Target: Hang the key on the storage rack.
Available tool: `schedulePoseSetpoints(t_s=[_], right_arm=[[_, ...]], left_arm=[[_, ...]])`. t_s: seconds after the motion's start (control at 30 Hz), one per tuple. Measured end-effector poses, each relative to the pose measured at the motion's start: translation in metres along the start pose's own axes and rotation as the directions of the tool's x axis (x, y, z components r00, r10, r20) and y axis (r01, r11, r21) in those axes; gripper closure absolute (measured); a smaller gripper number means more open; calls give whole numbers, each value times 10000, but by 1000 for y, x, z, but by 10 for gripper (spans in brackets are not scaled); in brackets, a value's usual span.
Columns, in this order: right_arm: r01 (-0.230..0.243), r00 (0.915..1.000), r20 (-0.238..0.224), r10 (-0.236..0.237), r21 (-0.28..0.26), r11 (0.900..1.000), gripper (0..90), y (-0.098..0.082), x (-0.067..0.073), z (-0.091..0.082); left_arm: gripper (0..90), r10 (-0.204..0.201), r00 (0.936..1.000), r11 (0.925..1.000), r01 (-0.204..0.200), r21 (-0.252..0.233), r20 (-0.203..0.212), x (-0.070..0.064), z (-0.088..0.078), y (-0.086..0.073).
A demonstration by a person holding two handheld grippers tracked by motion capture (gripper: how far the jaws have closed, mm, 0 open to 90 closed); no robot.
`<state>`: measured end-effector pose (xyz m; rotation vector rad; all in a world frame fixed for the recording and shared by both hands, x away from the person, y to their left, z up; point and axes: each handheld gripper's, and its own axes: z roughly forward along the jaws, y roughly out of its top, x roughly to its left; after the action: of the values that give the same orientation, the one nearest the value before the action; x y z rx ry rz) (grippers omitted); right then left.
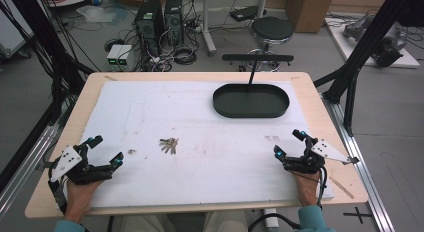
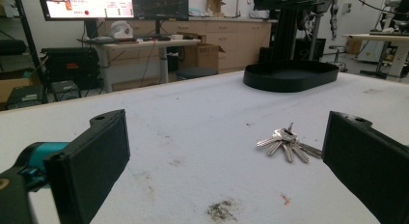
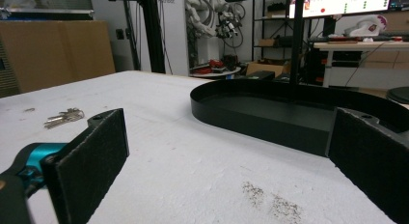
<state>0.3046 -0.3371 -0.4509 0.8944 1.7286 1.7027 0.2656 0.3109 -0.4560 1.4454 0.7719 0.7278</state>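
Keys (image 1: 169, 145) on white mat (image 1: 150, 112), black tray (image 1: 251, 100), no readable writing

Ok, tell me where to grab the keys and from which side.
Grip the keys at the ring end, where the blades join; they lie flat and fanned, so single blades would slip. Probably come from above with the left claw, which is open and nearer.

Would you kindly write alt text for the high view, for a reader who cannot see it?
A bunch of silver metal keys lies on a white foam mat over a wooden table, between the open left gripper and open right gripper resting near the front edge. An empty black oval tray with an upright T-shaped stand sits at the far right.
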Motion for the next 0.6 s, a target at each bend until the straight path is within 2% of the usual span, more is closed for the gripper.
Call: schedulePoseSetpoints(t_s=[0.27,0.43,0.6], right_arm=[[86,10000,4,-87,71,9999,4,0,2,0],[-40,10000,16,40,-12,10000,4,0,0,0],[56,10000,33,-56,70,10000,4,0,1,0]], left_arm=[[35,24,10000,10000,-24,-14,-1,-1,0,0],[36,67,10000,10000,-67,-1,2,0,0,0],[36,-115,9999,9999,115,-35,-28,1,0,0]])
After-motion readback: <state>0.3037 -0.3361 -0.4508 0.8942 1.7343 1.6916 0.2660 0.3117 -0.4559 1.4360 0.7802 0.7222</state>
